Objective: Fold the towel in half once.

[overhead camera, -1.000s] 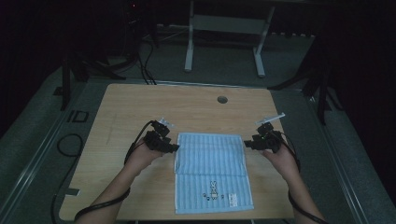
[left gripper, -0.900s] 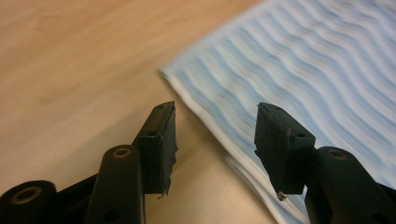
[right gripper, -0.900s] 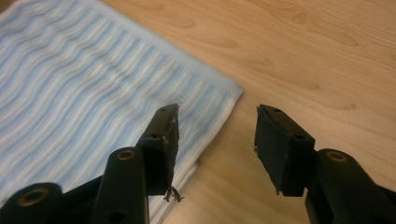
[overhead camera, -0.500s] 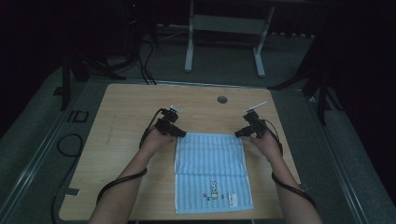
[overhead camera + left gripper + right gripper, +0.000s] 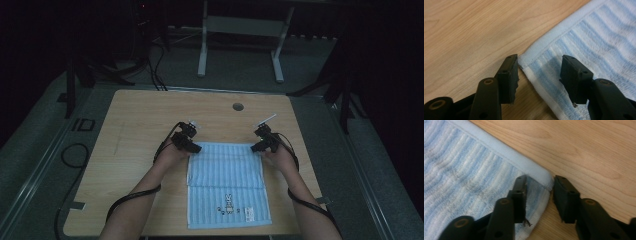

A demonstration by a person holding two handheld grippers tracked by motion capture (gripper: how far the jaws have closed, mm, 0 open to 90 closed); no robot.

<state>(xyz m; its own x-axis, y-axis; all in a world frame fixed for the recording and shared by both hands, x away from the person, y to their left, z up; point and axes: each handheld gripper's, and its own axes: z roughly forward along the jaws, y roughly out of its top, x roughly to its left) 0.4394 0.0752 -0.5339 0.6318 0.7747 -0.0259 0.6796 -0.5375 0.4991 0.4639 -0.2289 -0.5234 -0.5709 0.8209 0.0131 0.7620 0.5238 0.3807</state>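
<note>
A light blue striped towel (image 5: 227, 170) with a small rabbit print lies flat on the wooden table (image 5: 145, 115), a crease across its middle. My left gripper (image 5: 192, 148) rests at its far left corner. In the left gripper view the towel (image 5: 594, 37) has that corner between the jaws of my left gripper (image 5: 539, 58), which have just been closing a little and still stand apart. My right gripper (image 5: 256, 146) sits at the far right corner. In its own view the right gripper (image 5: 540, 178) straddles the towel (image 5: 461, 165) corner. Its jaws have just been closing, with a gap left.
A round cable hole (image 5: 238, 106) sits near the table's far edge. Behind the table stands a metal frame (image 5: 240, 30). Cables (image 5: 70, 155) lie on the floor at the left. Bare wood lies around the towel on the left and far sides.
Both hands moved inward from beside the towel to its far corners and sank onto the table. The right jaws have narrowed around the corner.
</note>
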